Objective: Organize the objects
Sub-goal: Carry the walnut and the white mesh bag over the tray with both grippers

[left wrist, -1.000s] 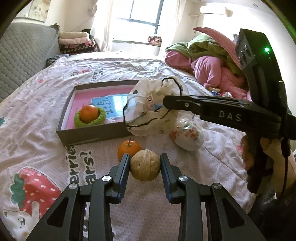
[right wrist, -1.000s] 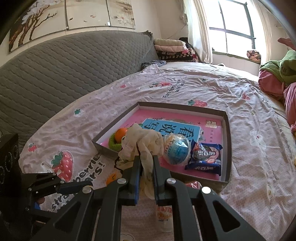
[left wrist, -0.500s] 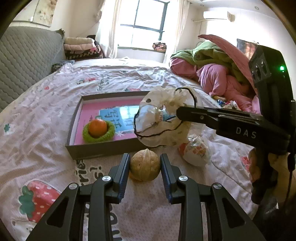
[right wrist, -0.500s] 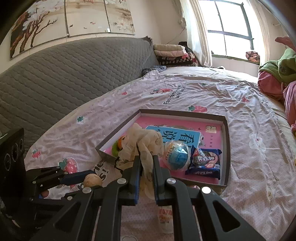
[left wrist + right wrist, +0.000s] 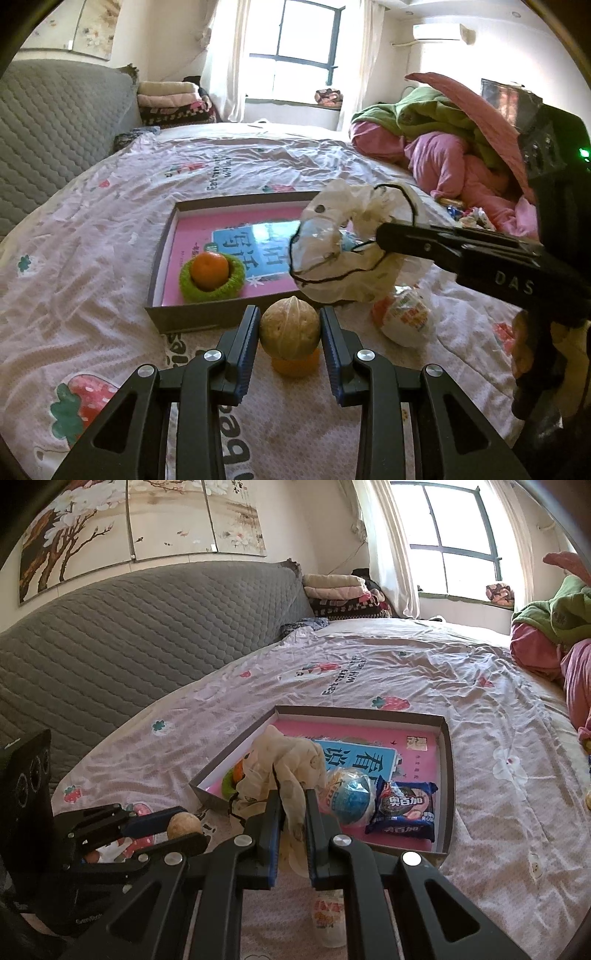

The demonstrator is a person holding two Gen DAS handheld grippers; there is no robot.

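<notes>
My left gripper (image 5: 289, 334) is shut on a tan walnut (image 5: 289, 328), held just above the bedsheet in front of the shallow grey box (image 5: 192, 321). A loose orange (image 5: 295, 365) lies right under the walnut. My right gripper (image 5: 293, 812) is shut on a crumpled white bag (image 5: 284, 764) with a black drawstring, hanging over the box's near edge. From the left wrist view the bag (image 5: 343, 254) dangles from the right gripper (image 5: 380, 236). Inside the box (image 5: 447, 775) sit an orange in a green knitted ring (image 5: 209, 271), a blue egg-shaped ball (image 5: 349, 799) and a blue cookie packet (image 5: 402, 808).
A wrapped egg-shaped toy (image 5: 406, 317) lies on the sheet right of the box. Pink and green bedding (image 5: 443, 147) is heaped at the right. A grey quilted headboard (image 5: 110, 646) runs along the left, with folded blankets (image 5: 173, 99) by the window.
In the left wrist view the loose orange went from behind the walnut to below it, and the box drew nearer. Both grips are unchanged.
</notes>
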